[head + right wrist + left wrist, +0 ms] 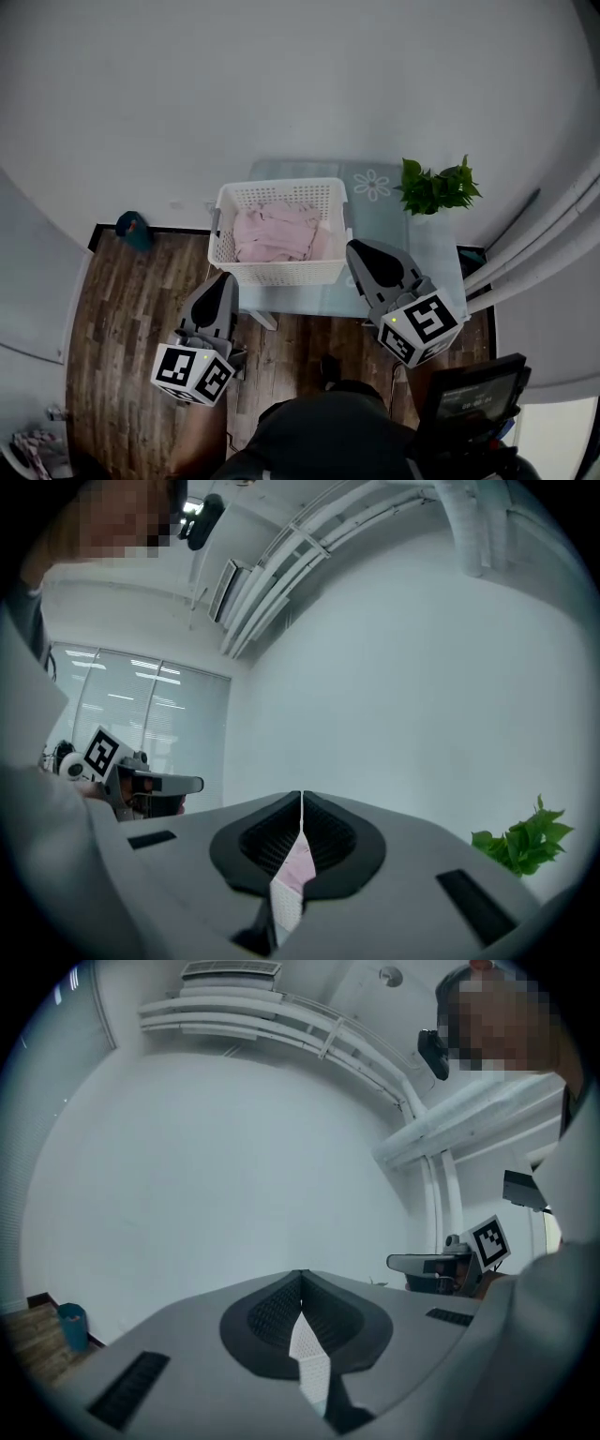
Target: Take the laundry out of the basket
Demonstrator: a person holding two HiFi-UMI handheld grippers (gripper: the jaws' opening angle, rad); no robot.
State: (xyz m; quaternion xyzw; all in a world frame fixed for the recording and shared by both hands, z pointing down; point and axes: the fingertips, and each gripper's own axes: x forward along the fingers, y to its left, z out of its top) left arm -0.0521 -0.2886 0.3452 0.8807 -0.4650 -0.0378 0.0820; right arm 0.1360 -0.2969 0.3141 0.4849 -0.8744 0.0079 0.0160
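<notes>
The table [441,258] carries a white basket [281,272] on its 9 o'clock side. Pink laundry [274,232] lies heaped inside the basket, apart from both claws. The left gripper [225,277] hangs off the basket's 7 o'clock corner, clenched on nothing, with the laundry at its 1 o'clock. The right gripper [354,247], also clenched and empty, is just beside the basket's 3 o'clock wall, with the laundry at its 9 o'clock. A plant [436,187] stands at the table's 1 o'clock.

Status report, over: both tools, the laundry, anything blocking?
Both shut, empty: left tool near the basket's front left corner, right tool by its right side. Pink laundry in the basket. Nothing blocks the way.
</notes>
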